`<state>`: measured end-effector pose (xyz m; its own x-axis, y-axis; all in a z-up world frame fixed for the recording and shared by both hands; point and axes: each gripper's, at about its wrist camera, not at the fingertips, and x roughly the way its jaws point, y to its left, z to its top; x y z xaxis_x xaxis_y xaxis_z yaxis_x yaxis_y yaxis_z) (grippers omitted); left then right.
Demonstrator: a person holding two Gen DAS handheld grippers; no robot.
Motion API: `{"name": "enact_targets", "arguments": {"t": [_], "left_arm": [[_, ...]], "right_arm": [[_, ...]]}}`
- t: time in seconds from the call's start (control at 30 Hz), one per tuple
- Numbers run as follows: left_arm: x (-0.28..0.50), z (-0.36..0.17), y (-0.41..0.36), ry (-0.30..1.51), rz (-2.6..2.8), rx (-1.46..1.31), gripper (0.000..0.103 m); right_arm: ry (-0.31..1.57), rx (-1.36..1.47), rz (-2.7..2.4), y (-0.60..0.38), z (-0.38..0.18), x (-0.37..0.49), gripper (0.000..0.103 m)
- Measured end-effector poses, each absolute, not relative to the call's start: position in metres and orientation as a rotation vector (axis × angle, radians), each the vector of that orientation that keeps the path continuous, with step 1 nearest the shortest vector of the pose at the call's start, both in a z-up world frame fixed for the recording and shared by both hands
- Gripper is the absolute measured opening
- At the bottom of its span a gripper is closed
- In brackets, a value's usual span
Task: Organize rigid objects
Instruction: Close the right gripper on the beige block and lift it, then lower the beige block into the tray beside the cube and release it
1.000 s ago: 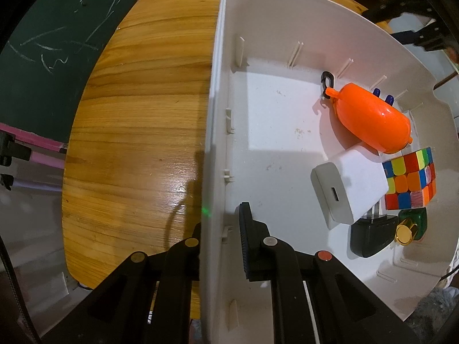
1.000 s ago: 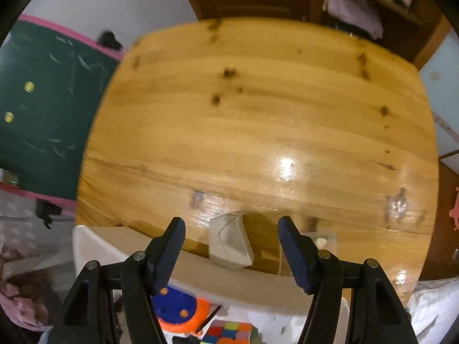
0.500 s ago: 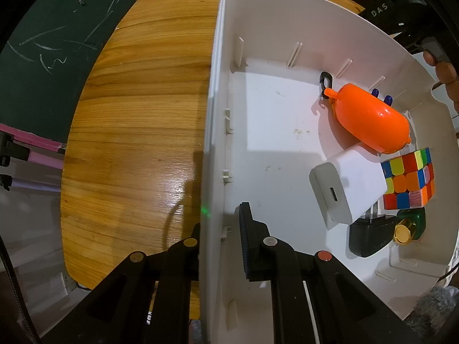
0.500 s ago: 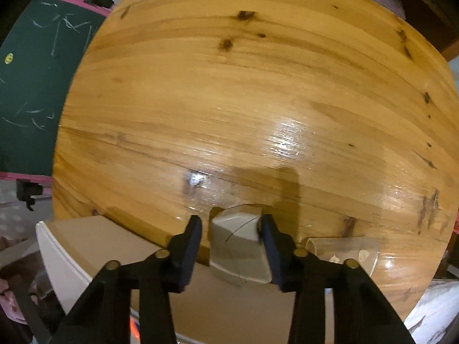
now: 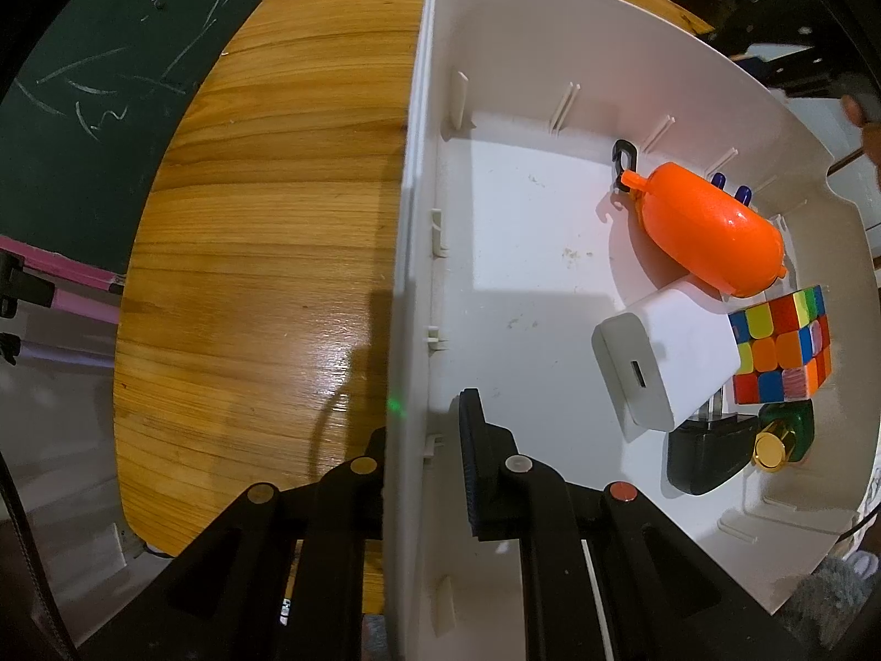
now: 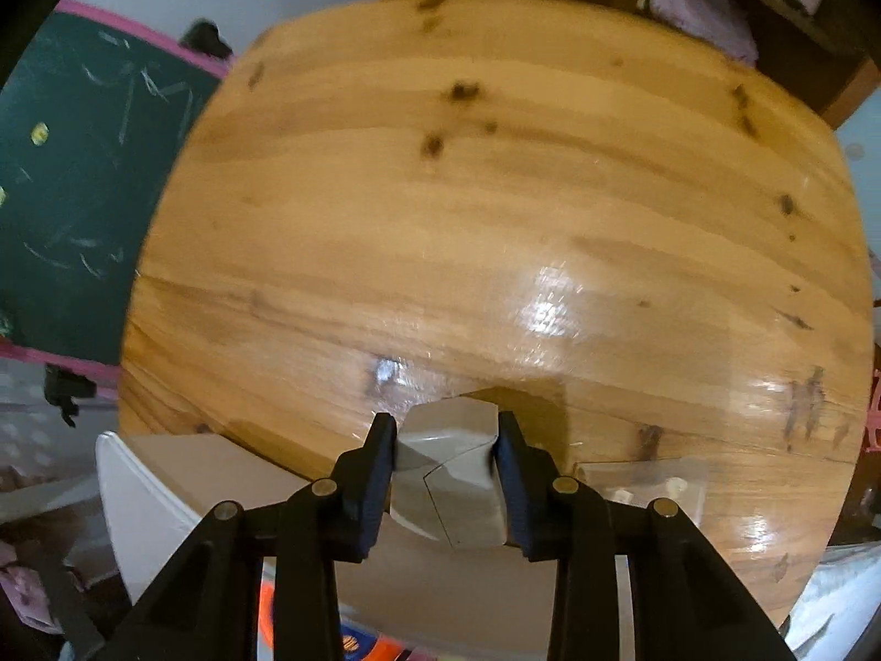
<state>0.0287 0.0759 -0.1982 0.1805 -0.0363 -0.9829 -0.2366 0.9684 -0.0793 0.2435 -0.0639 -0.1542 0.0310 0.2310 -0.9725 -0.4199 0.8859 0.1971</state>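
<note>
In the right wrist view my right gripper [image 6: 446, 443] is shut on a pale grey faceted block [image 6: 449, 468], held just above the wooden table [image 6: 495, 220] beside the white bin's wall [image 6: 154, 485]. In the left wrist view my left gripper [image 5: 421, 440] is shut on the white bin's left wall [image 5: 407, 253], one finger outside and one inside. In the bin lie an orange case [image 5: 710, 231], a white charger [image 5: 666, 358], a colour cube [image 5: 782, 347], a black plug [image 5: 705, 457] and a green bottle with a gold cap [image 5: 782, 435].
A clear plastic box [image 6: 644, 485] lies on the table right of the held block. A green chalkboard with a pink frame [image 5: 82, 110] stands left of the table. A dark wooden shelf [image 6: 716, 5] with folded cloth is behind the table.
My right gripper has shut on the grey block, which stood free between open fingers before, and has lifted it slightly off the table. The left gripper and bin have not moved.
</note>
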Motion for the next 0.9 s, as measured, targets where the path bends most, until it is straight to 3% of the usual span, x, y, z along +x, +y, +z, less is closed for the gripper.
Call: {"name": "enact_targets", "arguments": {"t": [0.63,0.9], "left_arm": [[0.028,-0.197,0.074,1.378,0.138,-0.232,0.013],[0.024,-0.197,0.072,1.376,0.136,-0.219,0.013]], "right_arm": [[1.075,0.008,0.556,-0.120,0.007,0.170,0.036],[0.986,-0.010,0.602,-0.137,0.026,0.099,0.036]]}}
